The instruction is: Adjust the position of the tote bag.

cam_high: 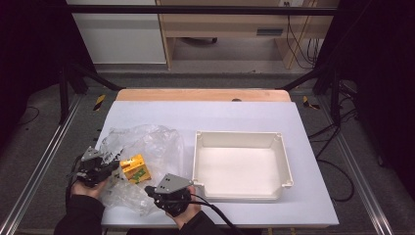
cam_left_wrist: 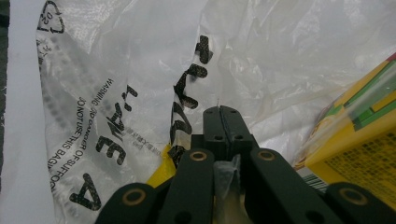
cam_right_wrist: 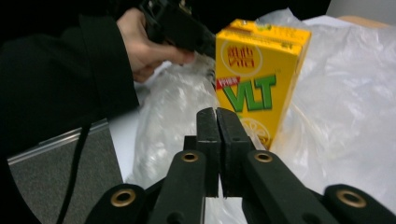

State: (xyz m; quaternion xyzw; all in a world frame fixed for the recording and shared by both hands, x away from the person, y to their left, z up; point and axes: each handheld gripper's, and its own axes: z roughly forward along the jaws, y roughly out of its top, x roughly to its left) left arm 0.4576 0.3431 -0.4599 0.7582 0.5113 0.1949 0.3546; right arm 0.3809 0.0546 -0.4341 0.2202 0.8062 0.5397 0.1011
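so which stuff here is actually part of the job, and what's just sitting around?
In the job:
- clear plastic bag, pinched by the left hand-held gripper
- yellow drink carton in the bag
- right hand-held gripper, shut, at the bag's near edge

Lying about:
- white bin, empty, to the right of the bag
- cables on the floor

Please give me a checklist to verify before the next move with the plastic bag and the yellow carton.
1. Left gripper shut on bag: ok, film is pinched between the jaws.
2. Right gripper shut: ok; whether it holds film, cannot tell.
3. Carton upright: ok in the right gripper view.
4. Carton free of the bag: not ok, film lies around it.
5. Bin empty and ready: ok.
6. Path from carton to bin clear: ok, bare table between.
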